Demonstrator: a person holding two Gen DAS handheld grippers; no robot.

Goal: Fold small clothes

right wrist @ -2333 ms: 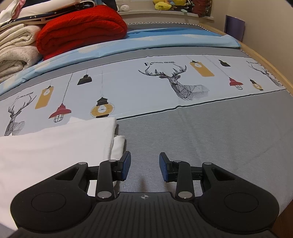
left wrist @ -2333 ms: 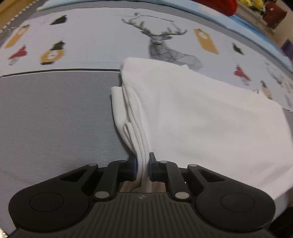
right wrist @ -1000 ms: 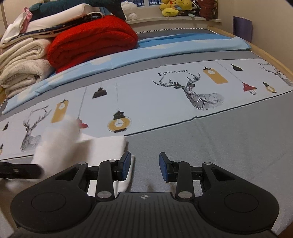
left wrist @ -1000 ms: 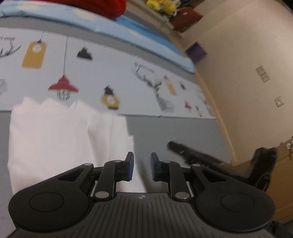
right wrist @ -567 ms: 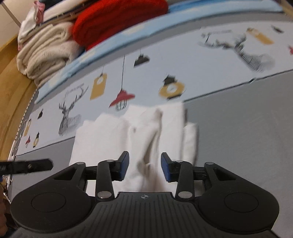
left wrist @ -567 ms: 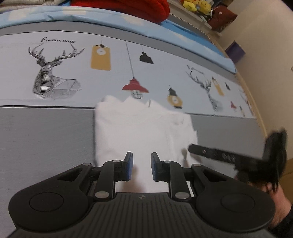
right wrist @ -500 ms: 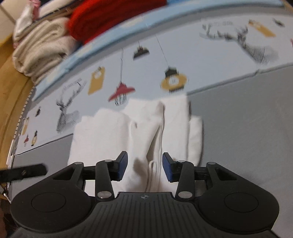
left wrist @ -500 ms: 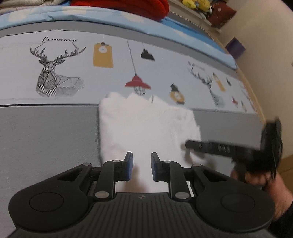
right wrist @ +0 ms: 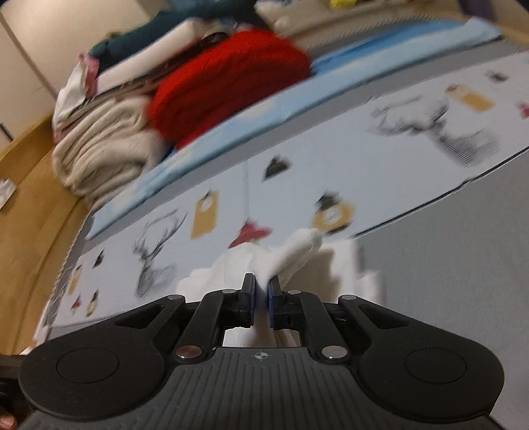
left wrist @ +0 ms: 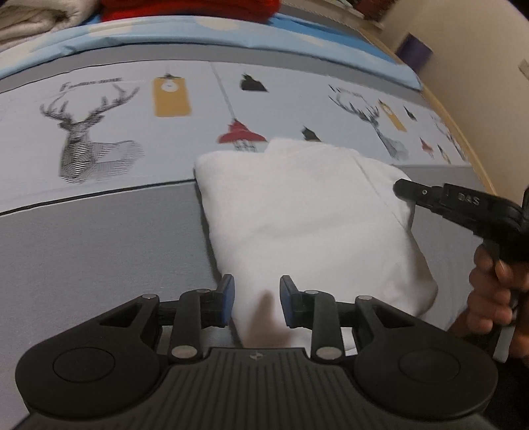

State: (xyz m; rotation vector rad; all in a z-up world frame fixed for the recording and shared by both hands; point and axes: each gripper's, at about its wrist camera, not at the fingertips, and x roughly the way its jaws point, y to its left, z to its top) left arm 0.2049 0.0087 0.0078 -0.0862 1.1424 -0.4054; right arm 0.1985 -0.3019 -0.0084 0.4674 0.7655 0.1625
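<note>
Meanwhile, the right gripper [right wrist: 261,292], its jaws just closed, pinches an edge of the folded white cotton garment [left wrist: 310,215] lying mid-bed on the grey, deer-printed bedsheet [left wrist: 99,238]; the left gripper [left wrist: 256,299], jaws just widened, straddles the near edge unclamped. Lifting evenly should keep the layers aligned.

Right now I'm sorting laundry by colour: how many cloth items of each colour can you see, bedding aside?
White: 1, the garment, pinched by the right gripper
Red: 1, the blanket
Beige: 1, the towel stack
Teal: 1, the teal cloth
Total: 4
</note>
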